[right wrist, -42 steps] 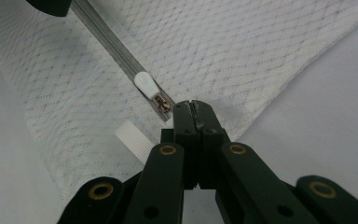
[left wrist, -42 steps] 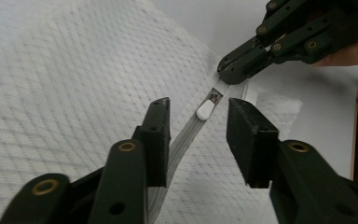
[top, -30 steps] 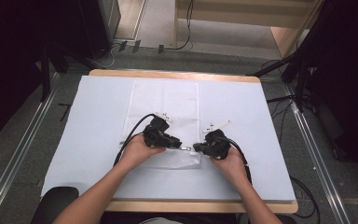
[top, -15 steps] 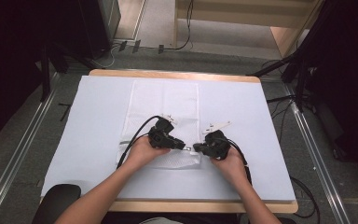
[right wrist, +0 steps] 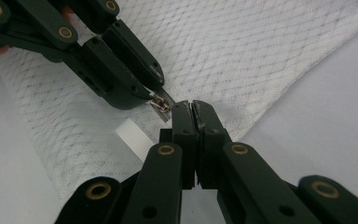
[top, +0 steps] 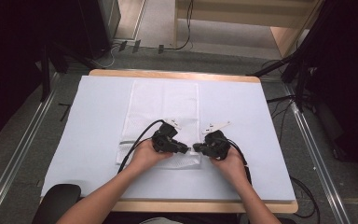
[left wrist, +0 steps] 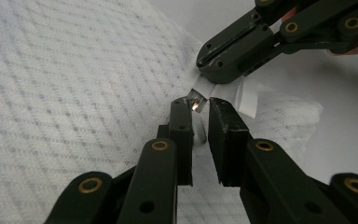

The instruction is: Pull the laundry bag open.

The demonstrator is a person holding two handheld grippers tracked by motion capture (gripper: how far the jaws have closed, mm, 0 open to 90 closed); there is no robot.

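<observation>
Between my two grippers, at the near right corner of the white mesh laundry bag (top: 161, 109), sits the small metal zipper pull (left wrist: 196, 101). My left gripper (left wrist: 196, 108) has its jaws a narrow gap apart; they have just been closing, and the zipper pull lies at their tips, with the left jaw touching it. Whether the pads already pinch it I cannot tell for certain, since the gap is visible in the left gripper view, while in the right gripper view the left gripper's (right wrist: 156, 95) tips seem to bear on the pull (right wrist: 161, 103).

My right gripper (right wrist: 193, 109) is clenched tight, its jaws pressed together on the edge of the bag's fabric. In the left gripper view the same right gripper (left wrist: 204, 67) pinches a flat white ribbon tab (left wrist: 242, 95) sewn to the corner of the bag. That tab (right wrist: 133, 135) also shows as a ribbed strip just left of my own jaws in the right gripper view.

From the high view, the left gripper (top: 186, 149) and the right gripper (top: 197, 147) point at each other, tips almost touching, over the near edge of the bag. Each hand wraps its gripper body, and black cables trail back toward me. The bag lies flat and lengthwise on the pale blue sheet (top: 251, 116) that covers the wooden table (top: 172, 73), its far end near the far edge of the table.
</observation>
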